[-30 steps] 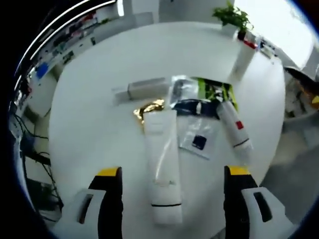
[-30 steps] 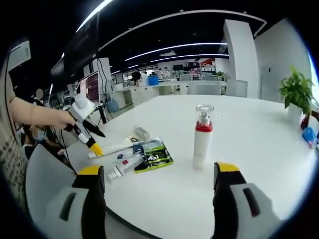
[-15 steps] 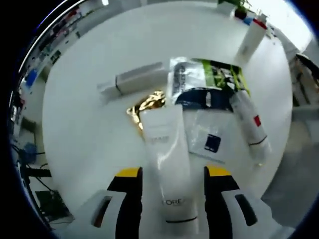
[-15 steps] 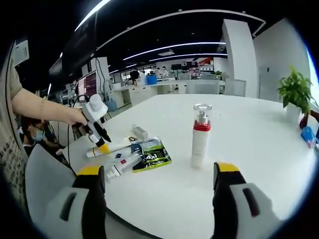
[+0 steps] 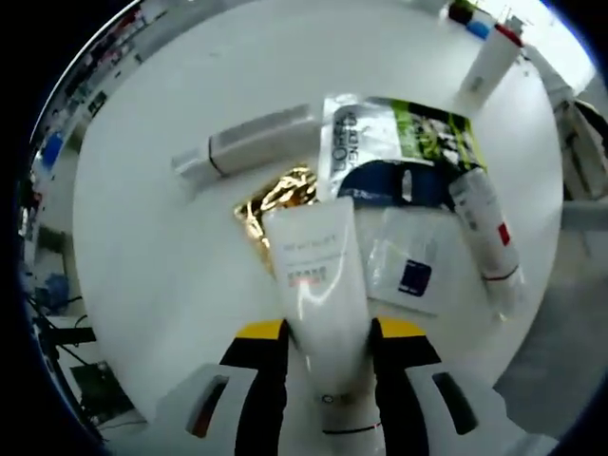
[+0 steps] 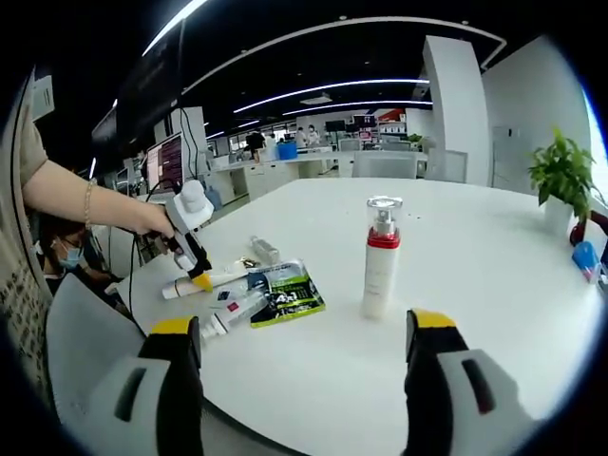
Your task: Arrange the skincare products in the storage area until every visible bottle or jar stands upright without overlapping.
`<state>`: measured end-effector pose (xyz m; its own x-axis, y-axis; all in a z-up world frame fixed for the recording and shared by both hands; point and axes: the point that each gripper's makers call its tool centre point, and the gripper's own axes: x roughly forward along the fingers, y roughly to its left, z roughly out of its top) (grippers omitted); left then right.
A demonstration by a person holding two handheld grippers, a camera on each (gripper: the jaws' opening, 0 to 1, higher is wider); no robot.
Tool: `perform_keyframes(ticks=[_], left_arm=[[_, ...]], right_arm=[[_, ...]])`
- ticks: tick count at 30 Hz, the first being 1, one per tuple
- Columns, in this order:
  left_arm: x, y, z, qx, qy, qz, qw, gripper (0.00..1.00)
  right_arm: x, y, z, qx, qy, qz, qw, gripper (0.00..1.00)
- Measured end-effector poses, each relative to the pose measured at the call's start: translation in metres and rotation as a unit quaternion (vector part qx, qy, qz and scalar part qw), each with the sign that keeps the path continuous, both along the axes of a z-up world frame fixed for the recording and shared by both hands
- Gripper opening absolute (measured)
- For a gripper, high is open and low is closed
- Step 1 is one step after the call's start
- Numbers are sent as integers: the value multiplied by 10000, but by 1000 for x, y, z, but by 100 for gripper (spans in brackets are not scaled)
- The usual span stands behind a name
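Observation:
A large white tube (image 5: pixel 313 275) lies flat on the round white table (image 5: pixel 161 266), and my left gripper (image 5: pixel 328 334) is shut on its lower half, yellow-tipped jaws pressing both sides. Past the tube lie a gold foil sachet (image 5: pixel 274 197), a slim grey-white tube (image 5: pixel 249 147), a green and silver sachet (image 5: pixel 404 141), a dark blue sachet (image 5: pixel 380 182), a clear sachet with a blue square (image 5: pixel 408 271) and a white tube with a red mark (image 5: pixel 486 233). A white pump bottle (image 6: pixel 380 256) with a red collar stands upright. My right gripper (image 6: pixel 304 332) hovers open, well short of it.
In the right gripper view a person's hand holds the left gripper (image 6: pixel 193 249) down at the pile by the table's left edge. A potted plant (image 6: pixel 562 176) stands at the far right. Bare tabletop (image 6: pixel 475 247) surrounds the pump bottle. Office desks and monitors lie beyond.
My left gripper has dropped toward the table and its jaws have come together on the large white tube. The right gripper stays open and nearly still.

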<state>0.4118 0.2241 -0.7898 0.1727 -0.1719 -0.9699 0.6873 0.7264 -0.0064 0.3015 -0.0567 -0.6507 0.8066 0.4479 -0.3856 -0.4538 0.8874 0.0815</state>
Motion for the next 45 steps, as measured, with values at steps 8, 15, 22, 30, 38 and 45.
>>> perform_keyframes(ticks=[8, 15, 22, 30, 38, 45], left_arm=[[0, 0, 0, 3, 27, 134, 9999, 30], [-1, 0, 1, -91, -16, 248, 9996, 28], [-6, -1, 5, -179, -127, 259, 9994, 28], [-8, 1, 14, -227, -322, 259, 9989, 28], [-11, -4, 28, -471, -646, 314, 9963, 27], [-23, -15, 51, -740, -965, 259, 9922, 27]], right_arm=[[0, 0, 0, -10, 5, -8, 10000, 89], [0, 0, -1, -35, 26, 15, 10000, 88], [-1, 1, -2, -59, 32, 29, 10000, 88], [-1, 1, -2, -87, 23, 50, 9999, 88], [-1, 3, -2, -115, 11, 82, 9999, 88], [-2, 4, -2, -155, 2, 132, 9998, 88]])
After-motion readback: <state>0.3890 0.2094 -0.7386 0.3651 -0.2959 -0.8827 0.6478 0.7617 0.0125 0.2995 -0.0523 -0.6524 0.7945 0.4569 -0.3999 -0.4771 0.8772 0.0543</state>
